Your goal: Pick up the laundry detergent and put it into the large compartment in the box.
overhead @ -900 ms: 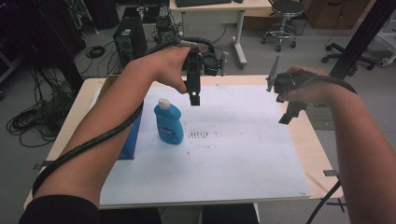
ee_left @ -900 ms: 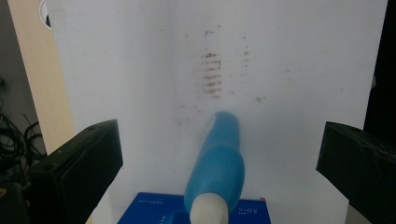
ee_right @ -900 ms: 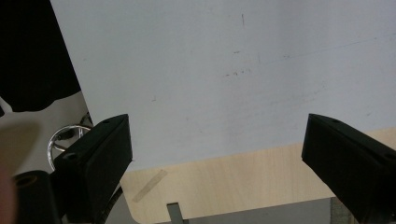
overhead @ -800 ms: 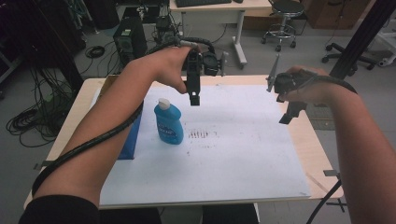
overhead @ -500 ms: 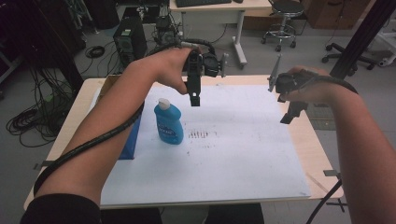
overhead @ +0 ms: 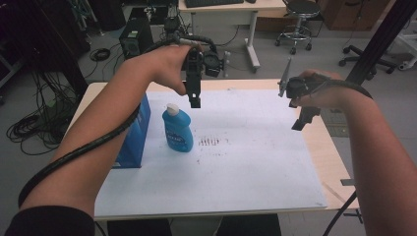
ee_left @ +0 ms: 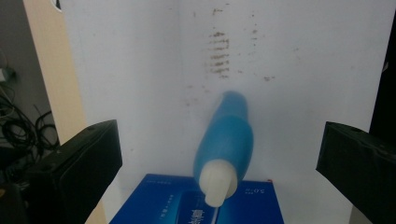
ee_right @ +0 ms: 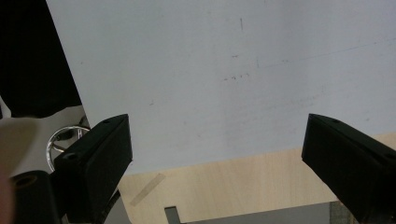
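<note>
A blue bottle with a white cap (overhead: 176, 129) stands upright on the white sheet (overhead: 246, 162), beside a blue box (overhead: 134, 132) on its left. My left gripper (overhead: 195, 101) hangs in the air just above and to the right of the bottle's cap. In the left gripper view the bottle (ee_left: 227, 144) and the box (ee_left: 196, 200) lie below my wide-apart jaws, and that gripper (ee_left: 219, 163) is open. My right gripper (overhead: 299, 123) hovers over the sheet's right edge, open (ee_right: 219, 154), with nothing between its jaws.
The white sheet covers most of the wooden table (overhead: 332, 147); brown marks (overhead: 209, 142) dot its middle. Behind the table are a desk (overhead: 221, 7), office chairs (overhead: 297, 19), computer gear (overhead: 135, 37) and floor cables (overhead: 29, 128). A black post (overhead: 378, 39) rises at the right.
</note>
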### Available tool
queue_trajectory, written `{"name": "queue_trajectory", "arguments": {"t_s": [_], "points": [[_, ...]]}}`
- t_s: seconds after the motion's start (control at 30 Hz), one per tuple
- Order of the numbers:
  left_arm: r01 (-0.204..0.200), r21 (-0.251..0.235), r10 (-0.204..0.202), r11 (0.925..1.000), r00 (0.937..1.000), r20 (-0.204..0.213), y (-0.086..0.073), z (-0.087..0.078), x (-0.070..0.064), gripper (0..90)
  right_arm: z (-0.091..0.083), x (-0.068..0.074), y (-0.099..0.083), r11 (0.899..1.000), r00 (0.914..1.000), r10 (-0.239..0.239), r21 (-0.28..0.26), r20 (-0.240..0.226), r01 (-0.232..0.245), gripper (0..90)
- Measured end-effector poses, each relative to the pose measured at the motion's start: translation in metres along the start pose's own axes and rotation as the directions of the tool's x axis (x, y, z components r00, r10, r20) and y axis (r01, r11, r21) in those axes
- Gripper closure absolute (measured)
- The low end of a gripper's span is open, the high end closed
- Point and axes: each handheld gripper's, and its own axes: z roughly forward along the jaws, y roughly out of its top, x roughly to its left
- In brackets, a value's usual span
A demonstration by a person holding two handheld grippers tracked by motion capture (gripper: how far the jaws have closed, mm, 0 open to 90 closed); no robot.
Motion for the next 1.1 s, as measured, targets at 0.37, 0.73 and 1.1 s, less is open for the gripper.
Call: {"name": "queue_trajectory", "arguments": {"t_s": [0.37,0.73,1.1], "points": [[-0.072,-0.002,0.072,0.9974,0.9974,0.007,-0.014,0.007,-0.002,0.3,0.002,0.001,0.000,1.000,0.9999,0.017,0.002,-0.003,-0.017,8.5],[-0.103,0.001,0.103,0.9947,0.9942,0.033,-0.034,0.018,-0.002,0.2,0.008,0.007,0.003,1.000,0.9997,0.025,-0.001,0.006,-0.025,8.5],[-0.198,0.014,0.197,0.9800,0.9790,0.050,-0.038,0.029,-0.016,0.2,0.009,0.014,0.002,0.999,0.9985,0.054,-0.002,0.010,-0.054,8.5]]}}
